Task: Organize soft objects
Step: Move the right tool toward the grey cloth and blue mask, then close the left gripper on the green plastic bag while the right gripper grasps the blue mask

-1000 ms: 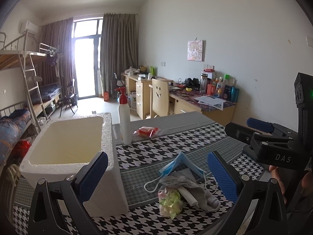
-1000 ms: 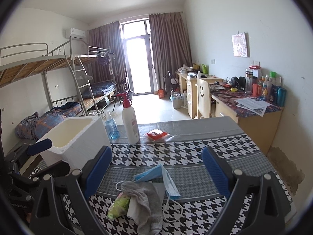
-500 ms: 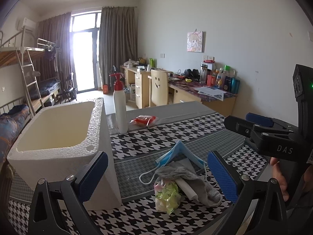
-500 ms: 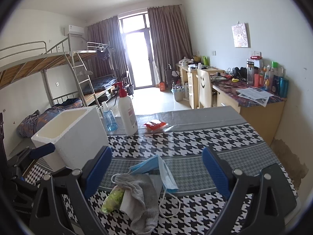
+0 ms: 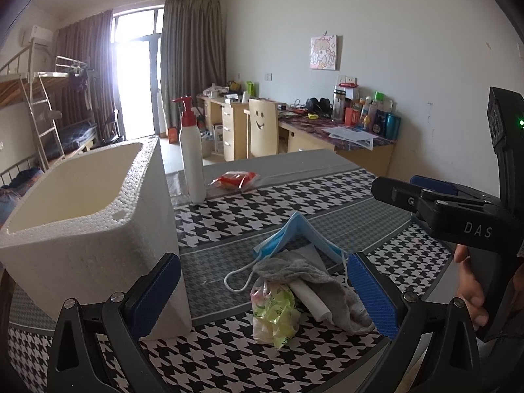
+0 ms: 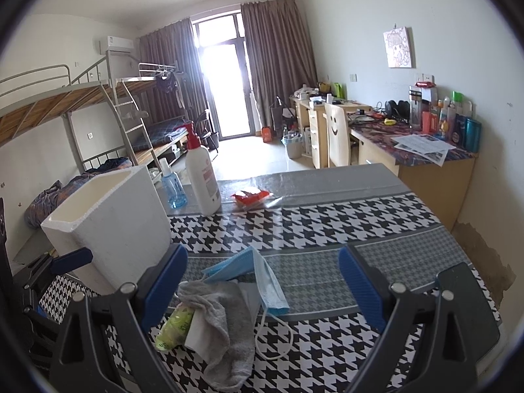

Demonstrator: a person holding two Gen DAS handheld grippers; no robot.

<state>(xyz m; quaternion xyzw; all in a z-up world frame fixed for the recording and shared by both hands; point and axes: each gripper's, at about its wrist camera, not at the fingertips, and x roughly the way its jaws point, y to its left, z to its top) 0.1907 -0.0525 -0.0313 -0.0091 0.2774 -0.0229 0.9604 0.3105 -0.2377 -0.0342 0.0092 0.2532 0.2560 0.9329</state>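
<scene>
We hold the left gripper (image 5: 262, 298) low and level, its jaws spread wide with nothing between the blue pads; our right gripper (image 6: 262, 288) sits likewise, jaws wide apart and empty; our right hand (image 5: 475, 288) wraps its handle, fingers curled around the grip.

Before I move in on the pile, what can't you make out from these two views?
- Foam box floor: left wrist view, hidden by its near wall.
- White item under the grey sock: both views, mostly covered, unidentifiable.
- Green packet print: too small to read.
- Blue bottle: hidden behind the box in the left wrist view.
- Table's near edge: cut off by both hand-held grippers' fingers.
</scene>
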